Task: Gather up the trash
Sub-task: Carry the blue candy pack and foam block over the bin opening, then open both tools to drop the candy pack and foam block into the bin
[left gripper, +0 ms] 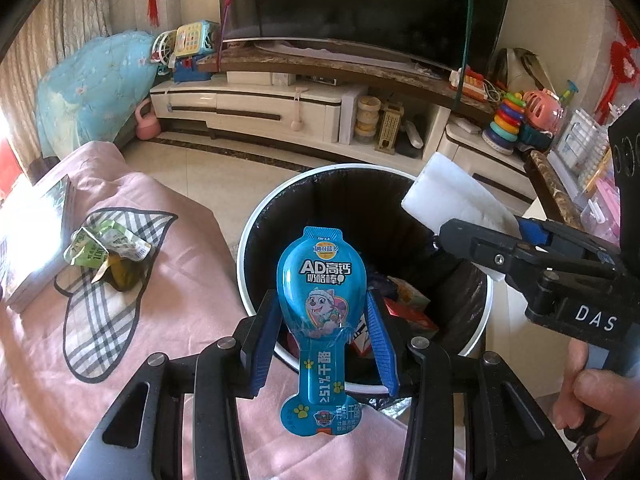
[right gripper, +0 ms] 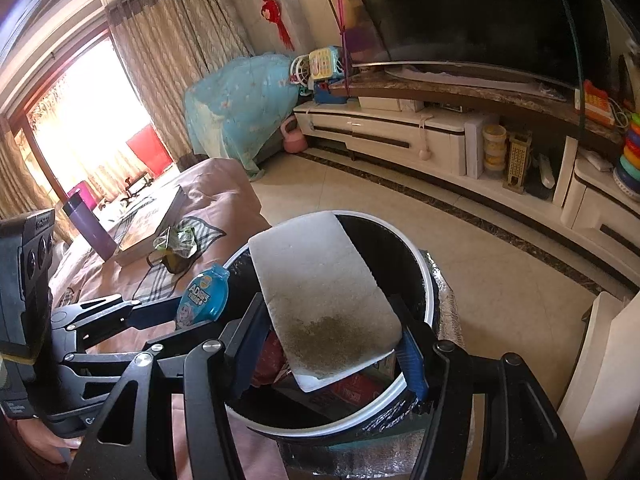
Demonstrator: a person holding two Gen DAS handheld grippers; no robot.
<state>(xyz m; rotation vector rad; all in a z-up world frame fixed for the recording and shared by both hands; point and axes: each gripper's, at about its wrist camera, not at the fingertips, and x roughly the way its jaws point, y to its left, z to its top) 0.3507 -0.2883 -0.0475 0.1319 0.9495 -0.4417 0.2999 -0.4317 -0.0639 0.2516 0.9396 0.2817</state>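
A: From the left wrist, we see our left gripper (left gripper: 322,336) partly open, its blue pads pressed on both sides of a blue wrapper (left gripper: 320,312). The wrapper stands upright between them.

B: And below it?

A: The bin (left gripper: 256,240), black-lined with a white rim. The wrapper's upper part hangs over the bin's mouth, and other trash lies at the bottom. At the right, our right gripper (left gripper: 516,236) reaches in, clamped on a white pad (left gripper: 452,196) that juts over the bin's far right rim. A hand (left gripper: 592,396) holds that gripper's handle.

B: What sits on the pink cloth (left gripper: 168,280)?

A: A checked cloth (left gripper: 100,320) with a crumpled green carton (left gripper: 100,246) on it, and a book (left gripper: 28,240) just left of that.

B: Now the right wrist.

A: Our right gripper (right gripper: 332,344) stands about half open, closed on the white pad (right gripper: 320,280) by its near end. The pad tilts up and away over the bin (right gripper: 428,292), and a brown stain marks its near half. Red packaging shows in the bin under it.

B: And the left gripper (right gripper: 168,316)?

A: It comes in from the left, holding the wrapper (right gripper: 204,296) just beside the bin's left rim. The carton (right gripper: 182,240) and book (right gripper: 152,224) lie behind, with a purple bottle (right gripper: 88,224) standing near them.
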